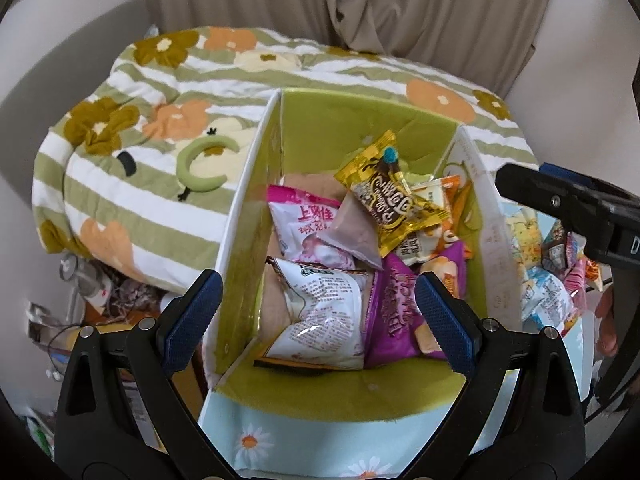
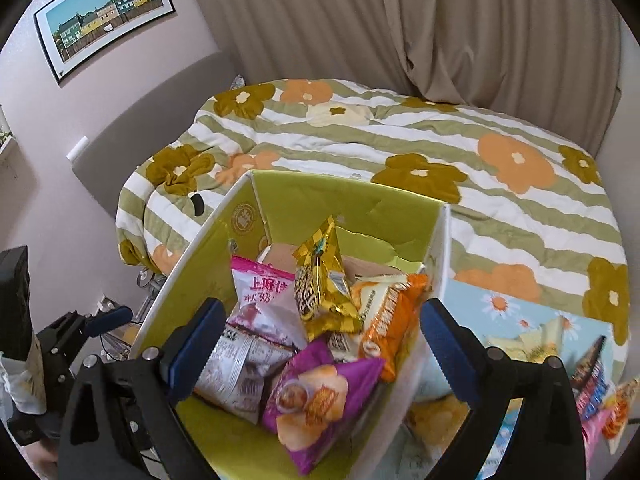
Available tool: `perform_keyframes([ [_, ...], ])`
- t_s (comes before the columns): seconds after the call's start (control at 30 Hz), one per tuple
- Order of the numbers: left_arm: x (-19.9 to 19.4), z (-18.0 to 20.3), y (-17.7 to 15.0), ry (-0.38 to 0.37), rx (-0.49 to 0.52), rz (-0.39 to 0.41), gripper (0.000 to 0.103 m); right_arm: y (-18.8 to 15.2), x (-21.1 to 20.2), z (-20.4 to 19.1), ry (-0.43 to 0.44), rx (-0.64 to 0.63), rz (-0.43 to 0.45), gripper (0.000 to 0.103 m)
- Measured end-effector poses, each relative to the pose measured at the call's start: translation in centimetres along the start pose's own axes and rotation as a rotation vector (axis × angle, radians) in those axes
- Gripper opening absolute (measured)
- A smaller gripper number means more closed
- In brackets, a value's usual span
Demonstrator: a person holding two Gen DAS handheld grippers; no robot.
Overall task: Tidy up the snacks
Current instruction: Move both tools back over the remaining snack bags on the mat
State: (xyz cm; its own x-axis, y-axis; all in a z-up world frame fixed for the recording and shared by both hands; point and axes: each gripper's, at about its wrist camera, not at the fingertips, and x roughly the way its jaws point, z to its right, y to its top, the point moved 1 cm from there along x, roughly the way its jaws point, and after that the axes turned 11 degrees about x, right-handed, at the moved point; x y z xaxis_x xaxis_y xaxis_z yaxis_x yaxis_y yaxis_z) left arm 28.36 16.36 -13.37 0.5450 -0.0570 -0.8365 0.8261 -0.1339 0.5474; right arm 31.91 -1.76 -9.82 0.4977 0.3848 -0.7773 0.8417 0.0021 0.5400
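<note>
An open box [image 1: 244, 184] with white walls and a green lining holds a pile of snack packets. A gold packet [image 1: 394, 196] lies tilted on top, over a pink packet [image 1: 304, 224], a white packet [image 1: 320, 312] and a purple packet [image 1: 400, 312]. My left gripper [image 1: 318, 322] hovers open above the box's near end, with nothing between its fingers. My right gripper [image 2: 322, 346] is open too, above the purple packet [image 2: 320, 396] and beside an orange packet [image 2: 396, 320], touching neither. The gold packet [image 2: 324, 288] stands free beyond it. One right finger [image 1: 560, 200] shows at the box's right wall.
Several loose snack packets [image 2: 592, 380] lie on a daisy-printed sheet [image 2: 480, 308] right of the box. Behind is a bed with a striped flower quilt [image 2: 440, 140], then a beige curtain [image 2: 400, 20]. Clutter [image 1: 92, 288] sits low at the left.
</note>
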Motion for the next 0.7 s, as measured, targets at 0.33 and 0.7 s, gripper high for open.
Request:
perform_keyframes([
  [0.33, -4.9, 2.7, 0.0, -0.076, 0.071, 0.131, 0.096, -3.6, -7.7, 0.8, -0.041, 0.049, 0.124, 0.097],
  [0.7, -6.3, 10.4, 0.2, -0.184, 0.144, 0.173, 0.096, -8.2, -15.5, 7.8, -0.199, 0.176, 0.264, 0.097],
])
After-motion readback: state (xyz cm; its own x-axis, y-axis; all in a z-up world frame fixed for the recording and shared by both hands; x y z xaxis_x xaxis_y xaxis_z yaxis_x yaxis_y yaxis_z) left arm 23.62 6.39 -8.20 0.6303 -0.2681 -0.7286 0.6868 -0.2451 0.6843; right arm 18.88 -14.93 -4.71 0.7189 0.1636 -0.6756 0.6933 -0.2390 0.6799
